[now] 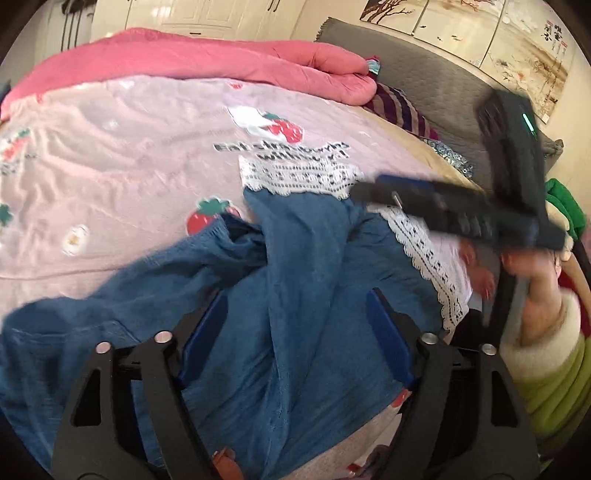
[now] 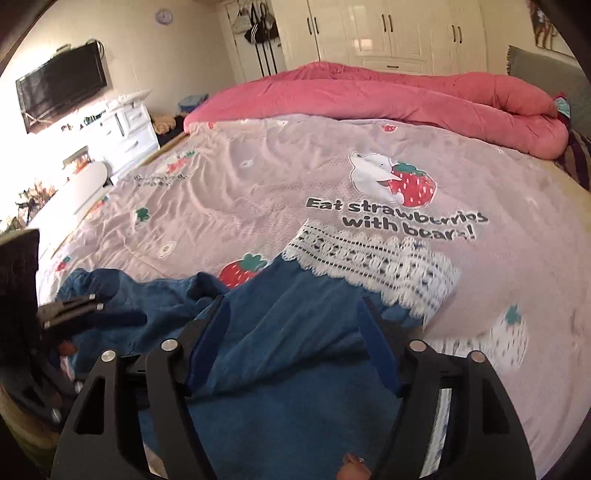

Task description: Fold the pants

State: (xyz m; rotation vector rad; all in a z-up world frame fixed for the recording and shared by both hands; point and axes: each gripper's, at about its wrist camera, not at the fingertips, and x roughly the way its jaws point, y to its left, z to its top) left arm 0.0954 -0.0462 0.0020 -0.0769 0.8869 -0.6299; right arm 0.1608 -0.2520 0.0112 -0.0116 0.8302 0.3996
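Pink strawberry-print bedspread (image 1: 122, 155), left wrist view, blue lace-hemmed pants (image 1: 280, 295) rumpled beneath left gripper (image 1: 295, 306), jaws wide apart, holding nothing, right gripper (image 1: 373, 192) blurred above; right wrist view, right gripper (image 2: 295, 314) spread wide, empty, over pants (image 2: 288, 369), pink quilt (image 2: 406, 99) behind.

On the pink bedsheet (image 2: 229, 206) in front of you, the right wrist view gives the one clear line of print: "Eat strawberries with bears!" in dark letters (image 2: 397, 218), set just under the white bear hugging a strawberry (image 2: 391, 179). You get the same slogan (image 1: 282, 149) in the left wrist view, too blurred there to read. There's a second dark caption (image 2: 159, 181) further over on the sheet and black brush characters on the wall painting (image 1: 552, 35), but neither is legible to you.
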